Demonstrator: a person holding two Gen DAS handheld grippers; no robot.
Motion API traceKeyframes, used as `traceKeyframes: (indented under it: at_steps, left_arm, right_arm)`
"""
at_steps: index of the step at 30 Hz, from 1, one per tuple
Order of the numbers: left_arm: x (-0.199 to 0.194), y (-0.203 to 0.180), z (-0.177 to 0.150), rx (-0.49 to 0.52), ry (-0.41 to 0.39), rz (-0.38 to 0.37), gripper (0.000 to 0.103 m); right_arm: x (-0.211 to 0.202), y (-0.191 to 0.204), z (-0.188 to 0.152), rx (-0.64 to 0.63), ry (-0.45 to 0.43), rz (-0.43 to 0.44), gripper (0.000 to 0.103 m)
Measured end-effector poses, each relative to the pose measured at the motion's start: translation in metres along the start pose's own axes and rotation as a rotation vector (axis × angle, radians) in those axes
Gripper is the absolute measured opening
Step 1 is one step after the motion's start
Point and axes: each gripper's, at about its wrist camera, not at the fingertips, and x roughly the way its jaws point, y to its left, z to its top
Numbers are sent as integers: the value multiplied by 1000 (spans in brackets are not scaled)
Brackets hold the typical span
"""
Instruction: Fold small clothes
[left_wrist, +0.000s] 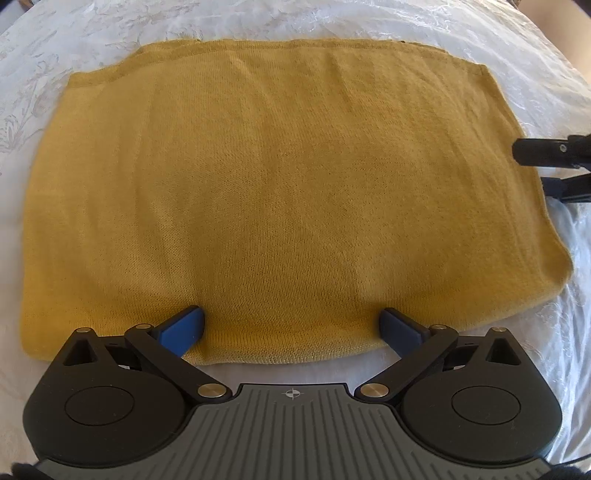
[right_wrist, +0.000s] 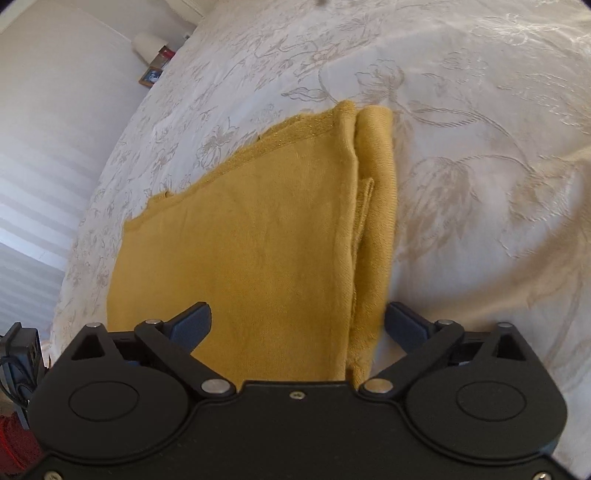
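So the mustard knit garment (left_wrist: 288, 192) is lying flat on the white floral bedspread (left_wrist: 480, 48), already down to a rough rectangle with the layers stacked along one side. The left gripper (left_wrist: 291, 325) sits at the near edge with both blue pads spread wide, cloth between them but nothing pinched. The right gripper (right_wrist: 297, 321) is also wide open, straddling the layered side edge; in the left view its black fingers poke in from the right, just beside the garment's edge. My guess is both are lining up for another fold. What worries me is that stacked edge (right_wrist: 373, 206): there look to be several layers, plus a loose flap peeking out, so if the right one closes shallow it could catch only the top layer and the rest would slide out mid-lift. Same on the left, where a grab on just the upper layer peels the thing open instead of folding it. Also the knit looks soft and stretchy, so uneven lifting between the two hands would probably skew the rectangle.
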Motion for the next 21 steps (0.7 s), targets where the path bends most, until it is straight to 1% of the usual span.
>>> traceKeyframes:
  at_steps: [3,5,7,8,9,10,12,13,15,18,21]
  left_arm:
    - [-1,-2,-3,6,-5,5,103]
    - [-3,0,0,2,10,-6,103]
    - [-10,4,4,-22,16,-25,99]
    - [-16,6,7,-48,6,-33,96]
    - [-22,9,8,-72,-10,-41,86]
    - [-30,12,12,-100,-34,-49,83]
    - [-46,16,20,-136,-97,-44,83]
    - [-52,17,28,-139,-128,-36,83]
    - [-55,19,47,-134,-161,-18,83]
    - [-45,21,82,-154,-173,0,83]
    - [-26,21,110,-160,-170,36,83]
  right_arm:
    - [10,1,5,-11,-15,14,103]
    - [10,-4,7,-9,-43,28,103]
    - [9,-6,5,-4,-56,40,103]
    - [8,-6,4,-6,-60,44,103]
    - [8,-6,3,-15,-61,48,103]
    - [7,-7,1,-27,-60,52,103]
    - [4,-9,0,-35,-60,64,103]
    - [2,-11,0,-27,-62,72,103]
    - [2,-15,1,-3,-63,87,103]
    - [0,-19,3,10,-56,100,103]
    - [0,-20,3,8,-50,102,103]
